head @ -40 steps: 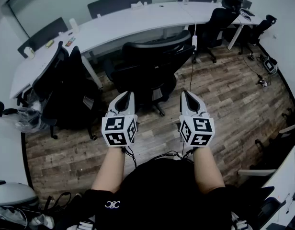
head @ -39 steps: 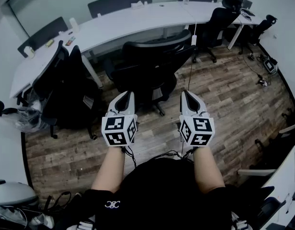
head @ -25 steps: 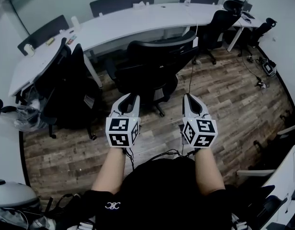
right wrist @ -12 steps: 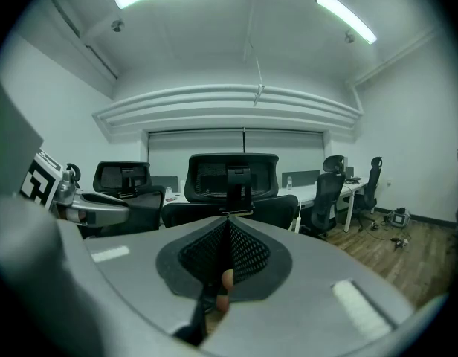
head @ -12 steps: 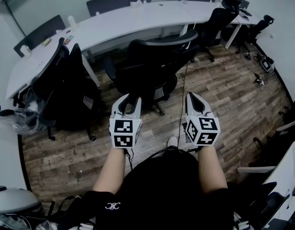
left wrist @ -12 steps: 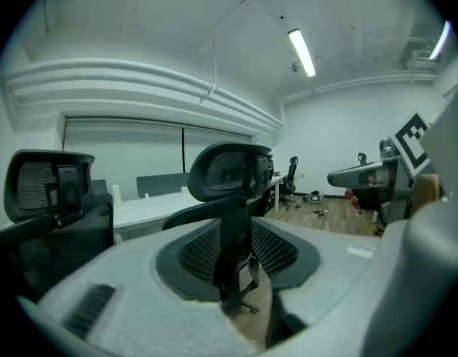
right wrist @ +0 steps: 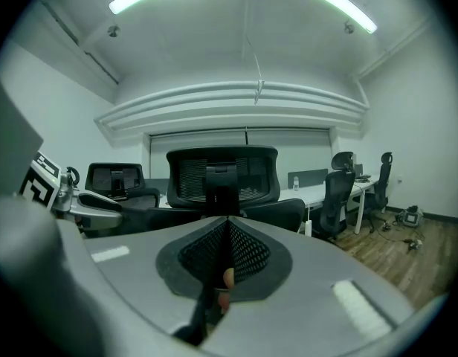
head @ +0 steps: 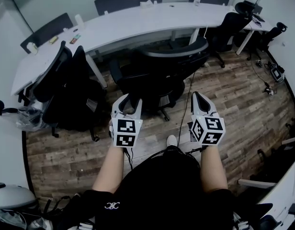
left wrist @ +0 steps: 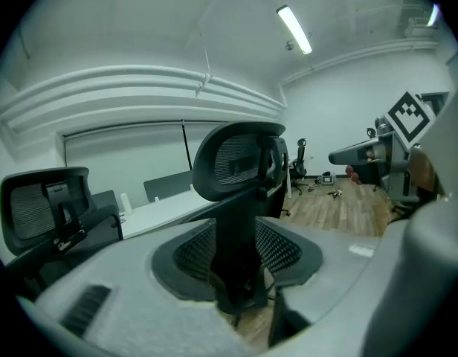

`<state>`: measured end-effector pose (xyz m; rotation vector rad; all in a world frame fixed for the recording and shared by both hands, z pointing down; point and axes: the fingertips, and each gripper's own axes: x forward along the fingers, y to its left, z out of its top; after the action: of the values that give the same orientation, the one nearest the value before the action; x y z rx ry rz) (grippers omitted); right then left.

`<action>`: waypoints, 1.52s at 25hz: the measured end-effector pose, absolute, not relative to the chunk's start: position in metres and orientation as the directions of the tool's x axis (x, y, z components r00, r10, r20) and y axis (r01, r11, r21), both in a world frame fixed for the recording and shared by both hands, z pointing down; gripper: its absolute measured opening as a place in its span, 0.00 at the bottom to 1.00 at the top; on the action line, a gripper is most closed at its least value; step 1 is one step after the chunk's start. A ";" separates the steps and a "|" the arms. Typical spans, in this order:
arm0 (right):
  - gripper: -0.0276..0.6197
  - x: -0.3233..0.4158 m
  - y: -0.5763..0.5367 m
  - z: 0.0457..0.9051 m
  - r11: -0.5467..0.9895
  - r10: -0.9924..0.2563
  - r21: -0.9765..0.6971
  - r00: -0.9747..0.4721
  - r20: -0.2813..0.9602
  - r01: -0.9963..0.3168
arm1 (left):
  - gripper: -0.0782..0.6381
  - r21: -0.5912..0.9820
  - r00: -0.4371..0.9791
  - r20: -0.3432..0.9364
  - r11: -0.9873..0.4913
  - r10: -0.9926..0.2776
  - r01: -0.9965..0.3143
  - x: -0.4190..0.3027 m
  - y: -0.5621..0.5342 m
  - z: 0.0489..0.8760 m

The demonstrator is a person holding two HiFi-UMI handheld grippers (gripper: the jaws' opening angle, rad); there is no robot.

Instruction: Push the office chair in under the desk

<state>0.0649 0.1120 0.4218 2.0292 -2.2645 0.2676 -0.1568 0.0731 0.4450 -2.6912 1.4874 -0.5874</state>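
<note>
The black mesh office chair (head: pixel 162 75) stands with its back to me, its seat partly under the long white curved desk (head: pixel 138 20). My left gripper (head: pixel 131 101) hangs a short way behind the chair without touching it. Its jaws are opening with nothing between them. In the left gripper view the chair (left wrist: pixel 240 162) shows through the gap of the left gripper (left wrist: pixel 240 266). My right gripper (head: pixel 199 96) is level with it, shut and empty, also short of the chair. The right gripper (right wrist: pixel 227 223) points at the chair back (right wrist: pixel 221 173).
A second black chair (head: pixel 66 90) stands close on the left at the desk. More black chairs (head: pixel 229 25) are at the right end. A cable (head: pixel 188 90) hangs from the desk beside the chair. Small devices (head: pixel 274 73) lie on the wood floor at the right.
The left gripper's jaws have spread apart. Both grippers sit a little lower and nearer to me in the head view. The right gripper stays shut.
</note>
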 end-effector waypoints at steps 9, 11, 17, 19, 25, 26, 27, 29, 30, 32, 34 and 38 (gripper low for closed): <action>0.16 0.132 0.023 0.417 0.274 -0.940 0.236 -0.208 0.271 -0.932 | 0.37 -0.430 0.352 0.438 -0.537 -0.827 -0.726 -0.144 -0.011 0.467; 0.20 0.148 0.002 0.424 0.315 -0.925 0.343 -0.205 0.319 -0.885 | 0.38 -0.450 0.334 0.459 -0.539 -0.823 -0.712 -0.142 -0.023 0.472; 0.41 0.171 -0.053 0.445 0.412 -0.894 0.533 -0.215 0.393 -0.739 | 0.40 -0.442 0.348 0.455 -0.547 -0.820 -0.711 -0.130 -0.045 0.476; 0.48 0.176 -0.067 0.457 0.433 -0.884 0.581 -0.198 0.424 -0.689 | 0.41 -0.442 0.351 0.450 -0.546 -0.821 -0.712 -0.127 -0.049 0.476; 0.51 0.185 -0.099 0.468 0.435 -0.891 0.653 -0.193 0.411 -0.620 | 0.42 -0.415 0.355 0.448 -0.542 -0.821 -0.731 -0.124 -0.055 0.474; 0.52 0.185 -0.103 0.469 0.439 -0.890 0.652 -0.203 0.407 -0.618 | 0.42 -0.411 0.353 0.449 -0.541 -0.821 -0.734 -0.124 -0.057 0.474; 0.52 0.185 -0.105 0.470 0.449 -0.886 0.643 -0.218 0.409 -0.620 | 0.42 -0.407 0.353 0.451 -0.541 -0.820 -0.736 -0.124 -0.059 0.475; 0.52 0.185 -0.108 0.474 0.475 -0.872 0.603 -0.252 0.418 -0.641 | 0.42 -0.399 0.355 0.453 -0.542 -0.818 -0.739 -0.125 -0.062 0.476; 0.51 0.185 -0.110 0.475 0.484 -0.867 0.583 -0.267 0.421 -0.653 | 0.42 -0.398 0.355 0.452 -0.541 -0.819 -0.741 -0.125 -0.064 0.476; 0.51 0.185 -0.114 0.474 0.491 -0.863 0.566 -0.283 0.417 -0.662 | 0.42 -0.398 0.348 0.444 -0.530 -0.825 -0.749 -0.126 -0.069 0.476; 0.51 0.184 -0.122 0.473 0.487 -0.867 0.570 -0.285 0.410 -0.662 | 0.42 -0.397 0.336 0.442 -0.518 -0.831 -0.758 -0.128 -0.076 0.475; 0.50 0.182 -0.144 0.473 0.483 -0.870 0.573 -0.287 0.402 -0.662 | 0.42 -0.397 0.321 0.445 -0.505 -0.836 -0.766 -0.129 -0.097 0.474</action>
<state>0.1824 -0.1444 0.4730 1.2603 -2.0438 -0.3877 -0.1293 -0.0970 0.4740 -2.4595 1.4991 -0.9366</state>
